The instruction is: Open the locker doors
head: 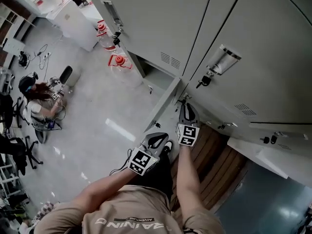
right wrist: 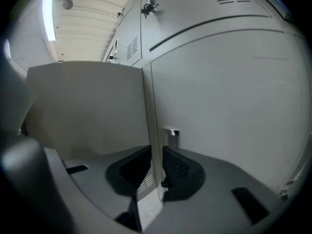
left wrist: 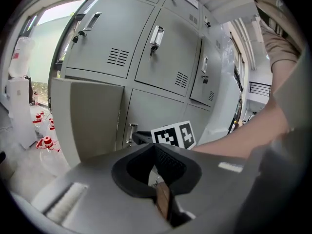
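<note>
Door (head: 163, 105) of a low locker stands ajar, swung out from the lockers (head: 253, 43). The right gripper (head: 185, 106) is at its edge and the left gripper (head: 157, 139) is just beside it, off the door. Jugs (head: 118, 61) stand on the floor beyond.

Left gripper view: jaws pressed together with nothing between; the door stands ahead to the left.

Right gripper view: jaws clamp the door's upright edge, with a latch (right wrist: 170, 133) just behind.
</note>
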The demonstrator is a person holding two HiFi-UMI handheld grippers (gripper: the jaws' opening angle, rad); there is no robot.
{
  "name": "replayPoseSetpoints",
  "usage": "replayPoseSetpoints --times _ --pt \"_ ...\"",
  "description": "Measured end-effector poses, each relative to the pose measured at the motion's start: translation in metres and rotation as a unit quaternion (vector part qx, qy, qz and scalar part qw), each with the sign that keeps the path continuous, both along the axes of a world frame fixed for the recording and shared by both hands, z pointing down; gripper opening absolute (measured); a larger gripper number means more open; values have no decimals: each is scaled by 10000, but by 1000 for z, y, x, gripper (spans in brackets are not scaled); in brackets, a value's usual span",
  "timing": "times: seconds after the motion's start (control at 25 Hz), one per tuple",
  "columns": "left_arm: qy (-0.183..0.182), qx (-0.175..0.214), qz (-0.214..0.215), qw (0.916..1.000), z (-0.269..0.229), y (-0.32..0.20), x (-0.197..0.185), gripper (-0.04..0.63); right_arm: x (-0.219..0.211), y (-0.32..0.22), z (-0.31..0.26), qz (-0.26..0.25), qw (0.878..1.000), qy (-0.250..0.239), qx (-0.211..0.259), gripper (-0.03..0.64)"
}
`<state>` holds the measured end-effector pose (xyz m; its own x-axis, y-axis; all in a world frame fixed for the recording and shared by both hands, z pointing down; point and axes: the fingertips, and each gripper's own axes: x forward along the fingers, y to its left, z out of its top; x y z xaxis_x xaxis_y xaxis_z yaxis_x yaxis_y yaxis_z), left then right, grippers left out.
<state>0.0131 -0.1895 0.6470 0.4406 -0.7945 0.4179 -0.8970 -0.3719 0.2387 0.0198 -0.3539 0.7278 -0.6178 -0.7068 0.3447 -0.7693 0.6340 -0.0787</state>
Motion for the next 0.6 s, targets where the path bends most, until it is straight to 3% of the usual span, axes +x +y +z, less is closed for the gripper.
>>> replayPoseSetpoints --times 0.24,0.6 --pt "129 -260 -124 9995 18 7 1 6 -6 -27 27 589 9977 214 274 60" --pt "94 -432 41 9990 38 3 -6 6 -21 -45 30 657 9961 305 508 44"
